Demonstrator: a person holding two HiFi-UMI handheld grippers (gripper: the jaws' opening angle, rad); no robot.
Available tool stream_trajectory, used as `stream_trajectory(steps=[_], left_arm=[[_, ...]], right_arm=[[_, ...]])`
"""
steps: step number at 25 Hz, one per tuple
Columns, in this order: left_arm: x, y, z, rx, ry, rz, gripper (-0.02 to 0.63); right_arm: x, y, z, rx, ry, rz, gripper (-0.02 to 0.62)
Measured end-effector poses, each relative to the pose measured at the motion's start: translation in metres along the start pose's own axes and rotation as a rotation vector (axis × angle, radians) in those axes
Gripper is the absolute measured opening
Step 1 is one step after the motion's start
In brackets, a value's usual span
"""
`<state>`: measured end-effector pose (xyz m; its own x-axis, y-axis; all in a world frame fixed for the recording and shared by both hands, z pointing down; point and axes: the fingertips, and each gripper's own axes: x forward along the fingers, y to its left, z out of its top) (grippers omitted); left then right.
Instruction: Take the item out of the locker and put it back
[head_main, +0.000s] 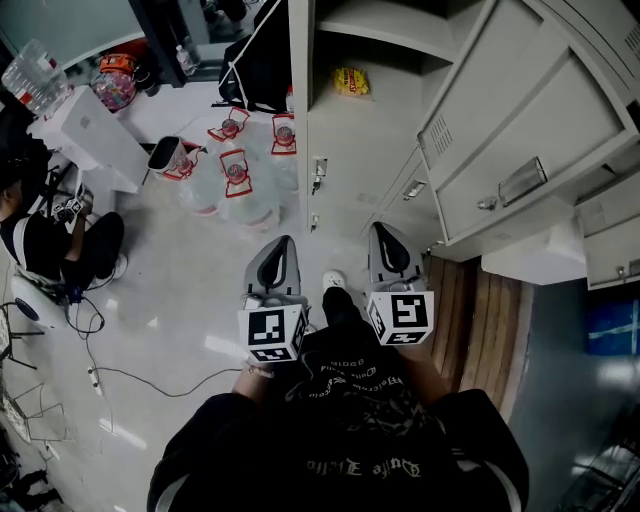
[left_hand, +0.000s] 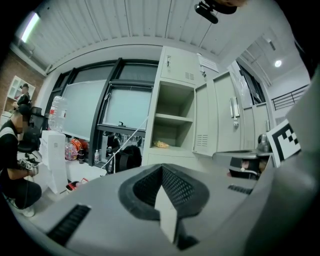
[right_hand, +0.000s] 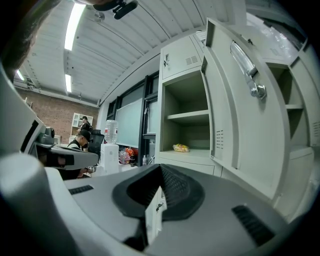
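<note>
A yellow snack packet (head_main: 350, 80) lies on the lower shelf of the open grey locker (head_main: 318, 120). It also shows small in the left gripper view as the packet (left_hand: 161, 144) and in the right gripper view as the packet (right_hand: 181, 147). Both grippers are held side by side in front of the locker, well short of the shelf. My left gripper (head_main: 283, 243) has its jaws together with nothing between them (left_hand: 162, 172). My right gripper (head_main: 385, 232) is shut and empty too (right_hand: 160, 172). The locker door (head_main: 520, 150) stands swung open to the right.
Several large water jugs (head_main: 236, 175) stand on the floor left of the locker. A white water dispenser (head_main: 95, 135) and a seated person (head_main: 50, 240) are further left, with cables (head_main: 130, 375) on the floor. More closed lockers (head_main: 600, 230) fill the right side.
</note>
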<state>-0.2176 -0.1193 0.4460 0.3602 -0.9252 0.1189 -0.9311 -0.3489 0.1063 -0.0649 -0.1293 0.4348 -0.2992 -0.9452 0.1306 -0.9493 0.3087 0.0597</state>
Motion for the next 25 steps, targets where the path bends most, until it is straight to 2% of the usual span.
stream_trajectory(steps=[25], left_arm=[[0.015, -0.016, -0.005, 0.005, 0.007, -0.042, 0.006]], right_arm=[[-0.007, -0.019, -0.007, -0.013, 0.018, -0.043, 0.003]])
